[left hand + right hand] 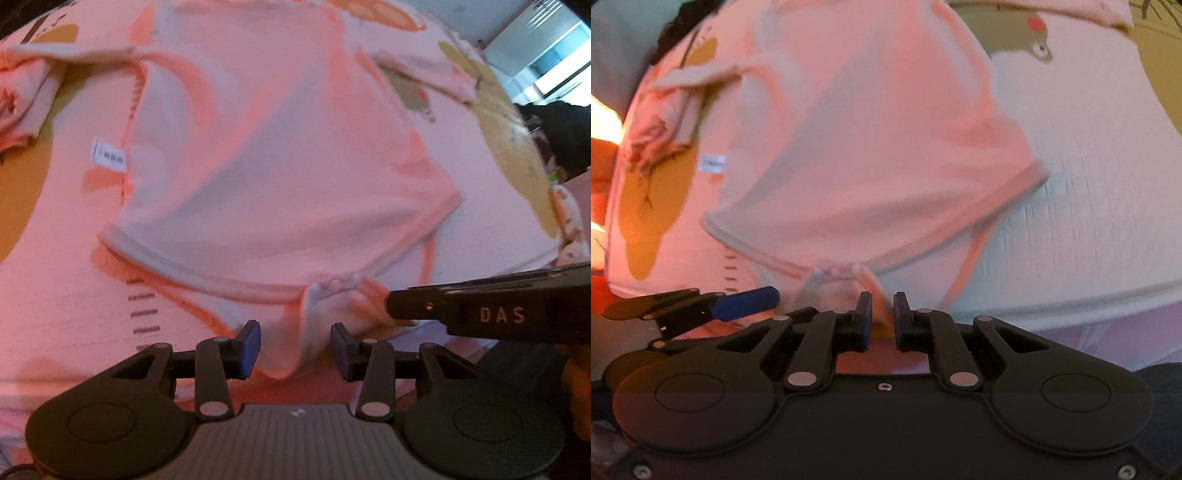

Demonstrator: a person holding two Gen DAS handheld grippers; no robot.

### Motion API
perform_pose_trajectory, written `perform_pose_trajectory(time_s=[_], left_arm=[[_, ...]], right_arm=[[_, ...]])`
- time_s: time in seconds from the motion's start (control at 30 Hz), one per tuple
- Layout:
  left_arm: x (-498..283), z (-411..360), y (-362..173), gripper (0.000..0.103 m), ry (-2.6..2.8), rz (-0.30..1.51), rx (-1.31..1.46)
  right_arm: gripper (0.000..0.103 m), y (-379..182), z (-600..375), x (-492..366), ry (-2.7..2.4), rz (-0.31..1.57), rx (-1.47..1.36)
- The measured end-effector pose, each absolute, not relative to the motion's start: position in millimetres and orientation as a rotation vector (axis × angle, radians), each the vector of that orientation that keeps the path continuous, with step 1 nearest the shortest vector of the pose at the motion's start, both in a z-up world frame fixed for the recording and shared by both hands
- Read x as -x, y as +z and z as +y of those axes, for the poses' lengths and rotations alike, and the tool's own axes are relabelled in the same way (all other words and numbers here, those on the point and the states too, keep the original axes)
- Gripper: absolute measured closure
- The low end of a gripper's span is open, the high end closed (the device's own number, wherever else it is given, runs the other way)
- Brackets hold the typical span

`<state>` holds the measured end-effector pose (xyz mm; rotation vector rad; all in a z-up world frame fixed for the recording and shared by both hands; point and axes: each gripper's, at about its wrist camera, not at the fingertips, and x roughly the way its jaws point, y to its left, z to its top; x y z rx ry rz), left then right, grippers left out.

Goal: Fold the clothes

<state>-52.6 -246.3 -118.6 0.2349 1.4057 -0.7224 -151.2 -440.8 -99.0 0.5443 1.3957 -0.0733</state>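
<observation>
Pink bodysuit [273, 155] spread flat across frame centre on patterned bedcover [55, 295]; snap tab between parted pads of left gripper [295, 349], unpinched. Right gripper [882, 321] nearly closed, pinching fabric fold, lower centre.

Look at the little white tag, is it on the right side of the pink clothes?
No, the white tag sticks out from the left edge of the pink clothes.

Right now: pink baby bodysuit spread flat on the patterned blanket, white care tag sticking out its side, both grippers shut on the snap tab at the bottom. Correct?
Not quite. Only the right gripper is shut on the snap tab; the left gripper is open, its pads clear of the cloth between them, as the left wrist view shows. The rest holds: pink bodysuit spread on the patterned blanket, white care tag sticking out its side.
</observation>
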Motion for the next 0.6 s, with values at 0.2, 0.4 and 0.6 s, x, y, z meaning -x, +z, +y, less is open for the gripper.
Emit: perform_pose_trajectory(time_s=[0.2, 0.4, 0.6], left_arm=[[54, -247, -123, 0.059, -0.711, 1.399, -0.241], [52, -241, -120, 0.061, -0.662, 1.388, -0.224], [49, -234, -109, 0.05, -0.597, 1.363, -0.242]], right_arm=[[0.092, -112, -439, 151, -0.137, 1.406, -0.479], [0.093, -111, -438, 155, -0.175, 1.399, -0.448], [0.092, -98, -443, 160, -0.18, 1.376, -0.459]])
